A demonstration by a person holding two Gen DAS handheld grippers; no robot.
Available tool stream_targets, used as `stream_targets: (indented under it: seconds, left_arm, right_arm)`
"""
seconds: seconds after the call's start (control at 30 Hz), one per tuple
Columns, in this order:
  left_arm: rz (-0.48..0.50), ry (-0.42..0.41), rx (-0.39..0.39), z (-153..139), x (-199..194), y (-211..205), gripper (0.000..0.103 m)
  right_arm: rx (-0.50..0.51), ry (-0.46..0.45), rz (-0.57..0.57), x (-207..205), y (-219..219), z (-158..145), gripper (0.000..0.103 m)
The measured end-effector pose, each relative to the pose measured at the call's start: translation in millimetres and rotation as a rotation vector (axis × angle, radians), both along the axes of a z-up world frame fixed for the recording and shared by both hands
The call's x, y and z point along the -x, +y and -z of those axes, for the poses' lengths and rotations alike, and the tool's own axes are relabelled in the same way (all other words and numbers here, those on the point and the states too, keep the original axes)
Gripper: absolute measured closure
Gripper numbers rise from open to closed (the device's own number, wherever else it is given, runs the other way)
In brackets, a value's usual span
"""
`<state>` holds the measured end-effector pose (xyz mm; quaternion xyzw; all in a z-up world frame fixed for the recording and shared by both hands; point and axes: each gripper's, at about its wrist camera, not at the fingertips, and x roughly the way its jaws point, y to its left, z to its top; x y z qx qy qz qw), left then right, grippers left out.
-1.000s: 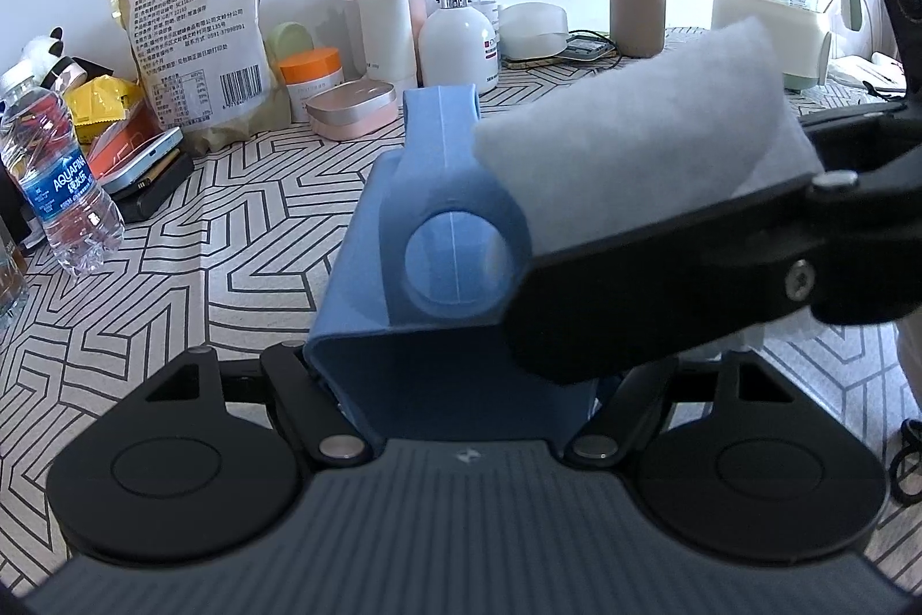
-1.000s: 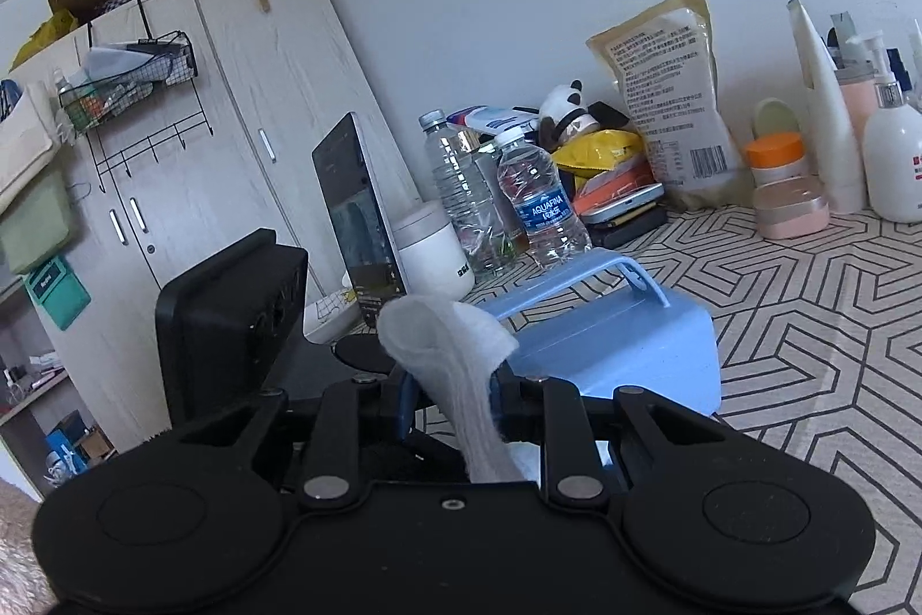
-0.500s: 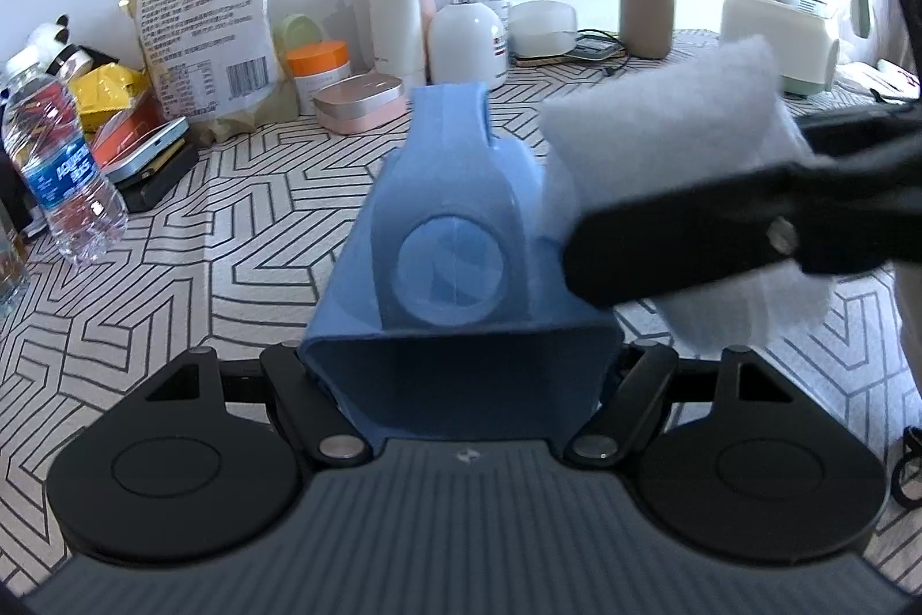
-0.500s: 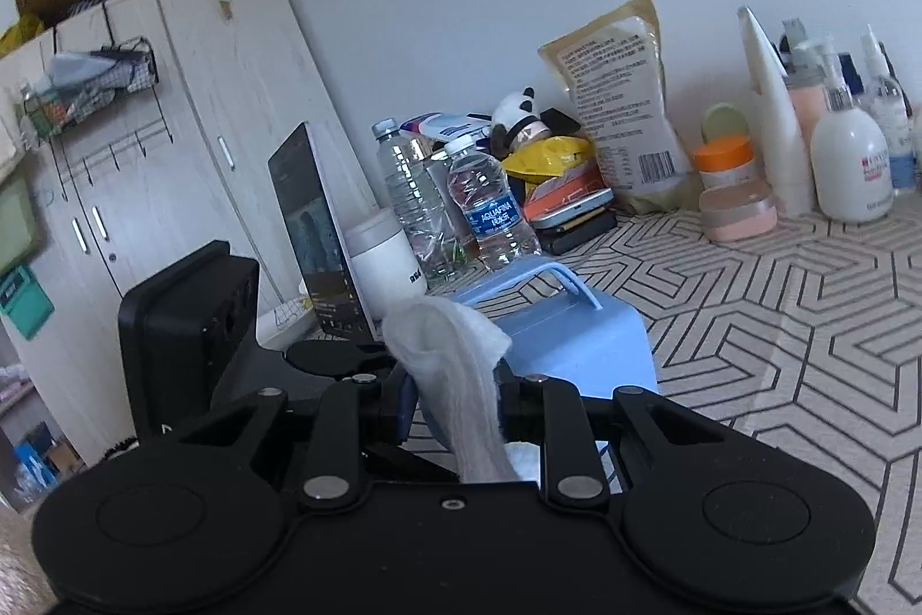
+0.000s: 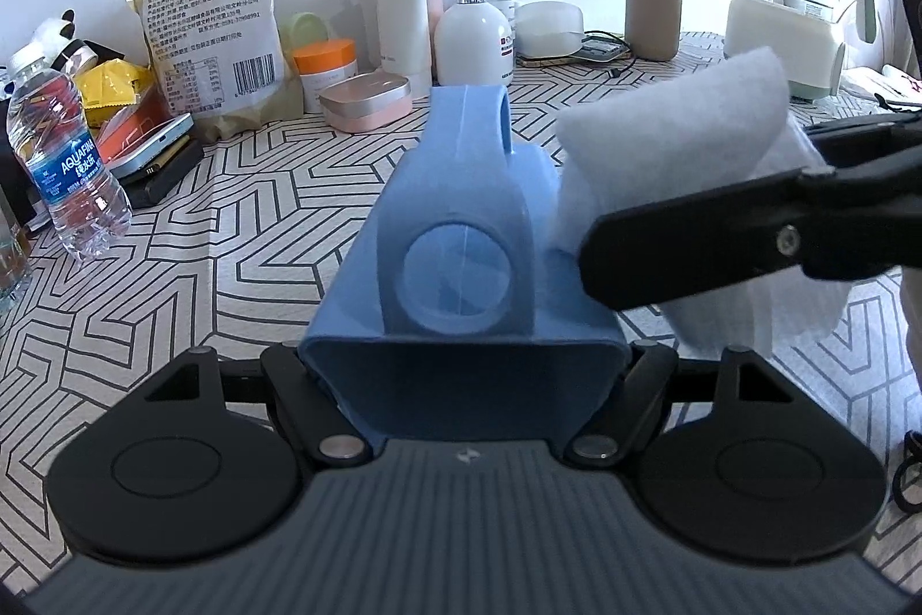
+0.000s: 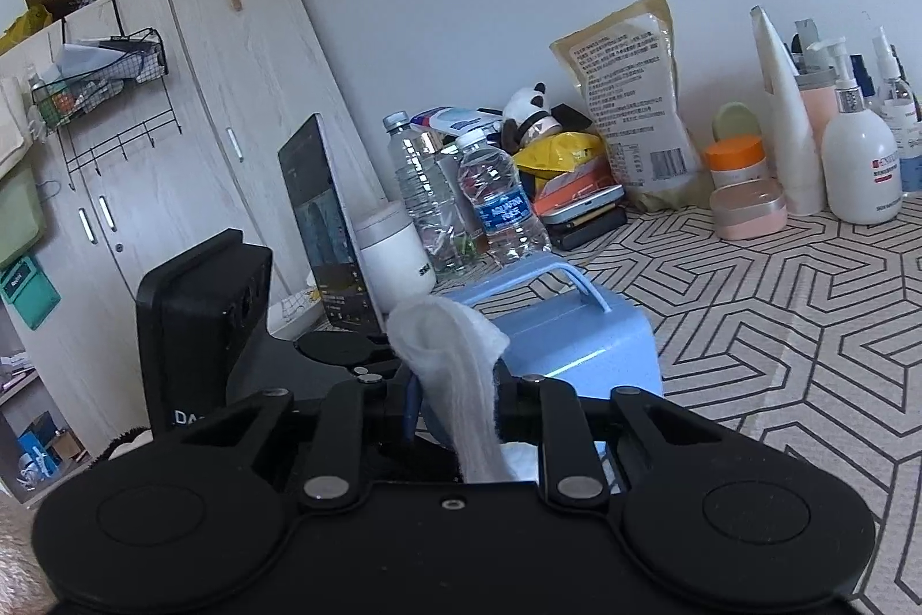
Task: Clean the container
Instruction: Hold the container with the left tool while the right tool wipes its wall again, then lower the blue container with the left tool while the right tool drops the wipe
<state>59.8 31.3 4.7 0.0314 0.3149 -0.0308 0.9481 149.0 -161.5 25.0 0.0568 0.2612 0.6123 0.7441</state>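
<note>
Left gripper (image 5: 461, 373) jaws clamped on blue plastic container (image 5: 461, 269), held over the patterned desk (image 5: 230, 223). Right gripper (image 6: 461, 407) jaws pinching folded white wipe (image 5: 680, 165), pressed against the container's right side beside its handle (image 5: 478, 125).

table (image 5: 230, 234) (geometric-pattern cover) | bears: water bottle (image 5: 63, 159), snack bag (image 5: 213, 33), pump bottle (image 5: 472, 33), probably kettle (image 5: 795, 10)

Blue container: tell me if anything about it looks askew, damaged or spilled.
The blue container lies on its side, clamped in the left gripper, with its handle pointing away. That suits wiping it. The right gripper presses a white cloth to its side. No spill or damage shows.
</note>
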Motion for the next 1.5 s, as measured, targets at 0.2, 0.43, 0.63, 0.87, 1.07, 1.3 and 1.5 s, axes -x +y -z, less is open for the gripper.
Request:
stream_targets:
  seconds: [0.2, 0.43, 0.63, 0.87, 1.07, 1.3, 1.5]
  left_arm:
    - [-0.042, 0.0, 0.012, 0.1, 0.1, 3.8, 0.028]
    - [-0.118, 0.0, 0.033, 0.2, -0.3, 11.4, 0.028]
    - [-0.149, -0.024, 0.011, -1.4, 2.6, 9.7, 0.028]
    - [-0.141, -0.038, 0.077, -3.6, 4.8, 18.7, 0.028]
    - [-0.128, -0.061, 0.118, -5.0, 9.9, 22.9, 0.02]
    - [-0.126, -0.086, 0.15, -6.1, 17.4, 26.6, 0.012]
    - [-0.128, -0.098, 0.158, -6.9, 26.8, 27.1, 0.008]
  right_arm:
    - [0.107, -0.026, 0.037, 0.3, 5.8, -1.9, 0.085]
    - [0.278, -0.106, 0.112, 4.0, 21.3, -3.7, 0.085]
    - [0.426, -0.289, 0.245, 9.6, 40.7, -10.0, 0.085]
    - [0.495, -0.362, 0.307, 15.1, 54.9, -10.5, 0.083]
    - [0.369, -0.191, 0.276, 2.3, 34.8, -14.1, 0.054]
    - [0.198, -0.066, 0.276, 7.7, 0.3, -26.7, 0.043]
    - [0.174, -0.08, 0.292, 21.5, -10.9, -29.2, 0.04]
